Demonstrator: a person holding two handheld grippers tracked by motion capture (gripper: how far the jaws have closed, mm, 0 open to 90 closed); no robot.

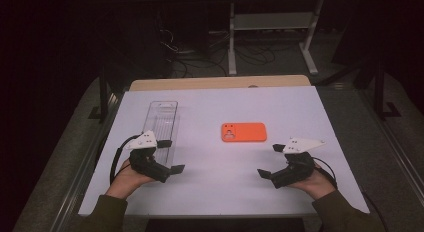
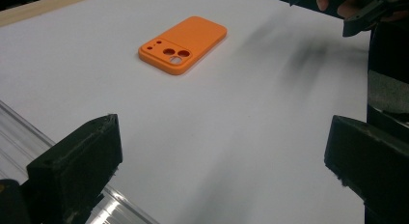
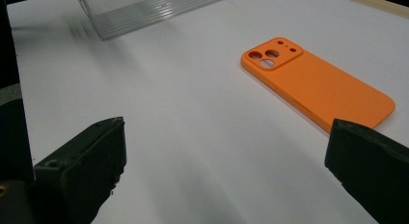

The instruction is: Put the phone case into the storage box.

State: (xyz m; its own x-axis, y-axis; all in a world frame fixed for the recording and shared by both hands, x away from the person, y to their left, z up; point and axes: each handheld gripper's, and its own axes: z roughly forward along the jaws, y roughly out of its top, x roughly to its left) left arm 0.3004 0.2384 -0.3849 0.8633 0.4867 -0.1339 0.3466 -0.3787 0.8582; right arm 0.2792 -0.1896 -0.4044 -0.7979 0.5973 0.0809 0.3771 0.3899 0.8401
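Orange phone case [image 1: 244, 132] lies flat, camera cut-outs up, mid-counter [image 1: 210, 192], between both hands and a little beyond them. Clear ribbed plastic tray [image 1: 161, 125] sits to its left, well apart. Left hand-held gripper [image 1: 171, 155]: jaws spread wide, nothing between them, beside the tray's near end. Right hand-held gripper [image 1: 270, 160]: jaws likewise released, empty, near the case.

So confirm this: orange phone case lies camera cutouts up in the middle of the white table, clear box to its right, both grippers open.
One thing is wrong: the clear box lies left of the orange phone case, by the left gripper, as the high view shows. The rest stands.
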